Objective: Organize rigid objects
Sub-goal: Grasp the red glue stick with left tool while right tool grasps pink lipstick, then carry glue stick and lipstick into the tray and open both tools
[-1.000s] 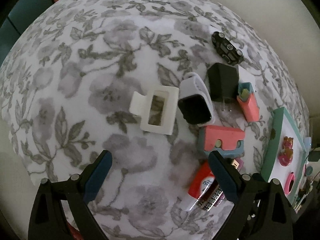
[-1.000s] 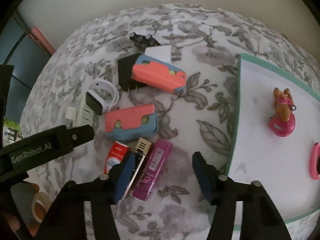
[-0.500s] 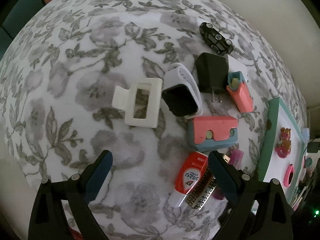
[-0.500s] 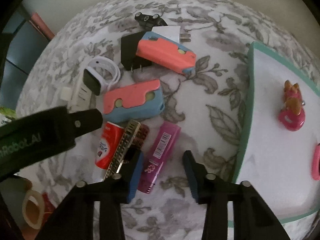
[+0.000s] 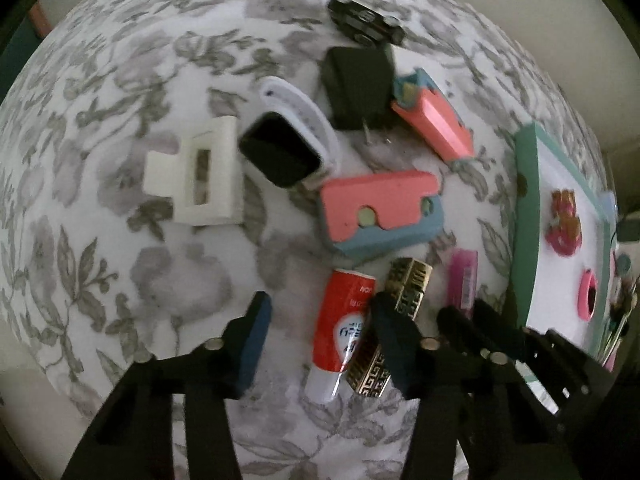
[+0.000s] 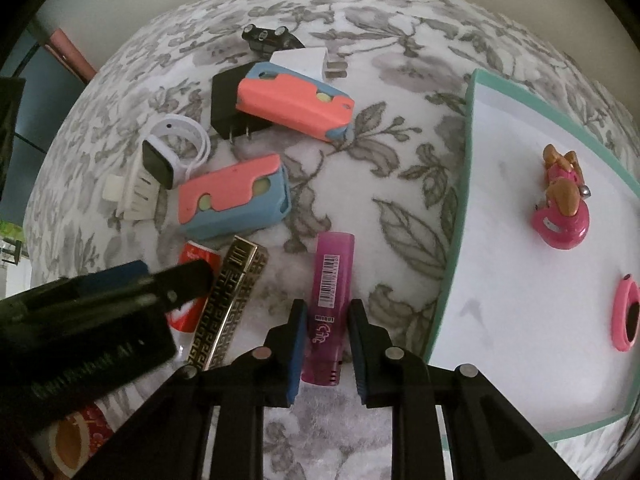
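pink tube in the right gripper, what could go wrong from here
The right gripper pinches only the near end of the pink tube, so it may pivot or slip when lifted. The left gripper is closing over the red tube, with its right finger on the gold patterned bar beside it, and may drag that along. The two grippers work close together and could collide.

My right gripper (image 6: 326,344) pointed steeply down, fingers (image 6: 298,344) clamped shut. My left gripper (image 5: 320,344) pointed down too, fingers (image 5: 252,344) closing, not yet pressing.
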The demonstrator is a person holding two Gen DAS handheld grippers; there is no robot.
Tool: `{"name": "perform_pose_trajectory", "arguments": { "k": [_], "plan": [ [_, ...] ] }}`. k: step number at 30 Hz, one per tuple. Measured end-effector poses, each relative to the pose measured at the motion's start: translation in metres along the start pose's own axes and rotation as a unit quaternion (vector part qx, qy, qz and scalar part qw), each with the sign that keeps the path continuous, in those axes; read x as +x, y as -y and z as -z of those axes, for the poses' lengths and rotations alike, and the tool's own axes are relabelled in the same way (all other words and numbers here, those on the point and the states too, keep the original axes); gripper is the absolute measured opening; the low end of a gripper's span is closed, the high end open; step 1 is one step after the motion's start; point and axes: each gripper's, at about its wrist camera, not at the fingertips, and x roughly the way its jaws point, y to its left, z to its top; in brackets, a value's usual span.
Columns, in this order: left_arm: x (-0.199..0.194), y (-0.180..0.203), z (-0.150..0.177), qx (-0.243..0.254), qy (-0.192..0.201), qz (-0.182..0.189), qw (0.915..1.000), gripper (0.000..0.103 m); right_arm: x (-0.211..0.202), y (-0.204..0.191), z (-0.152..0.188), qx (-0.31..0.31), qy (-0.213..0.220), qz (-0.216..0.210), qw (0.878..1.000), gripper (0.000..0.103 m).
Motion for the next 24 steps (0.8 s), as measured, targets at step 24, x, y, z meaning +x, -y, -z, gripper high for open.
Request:
{"name": "perform_pose_trajectory", "arguments": {
  "k": [24],
  "plan": [
    [-0.062,0.003,-0.006,0.023,0.109,0.027,0.9934,0.022,-0.029,-0.001,-0.001,0.009,0.042,-0.017,0.999,0.021]
  ]
}}
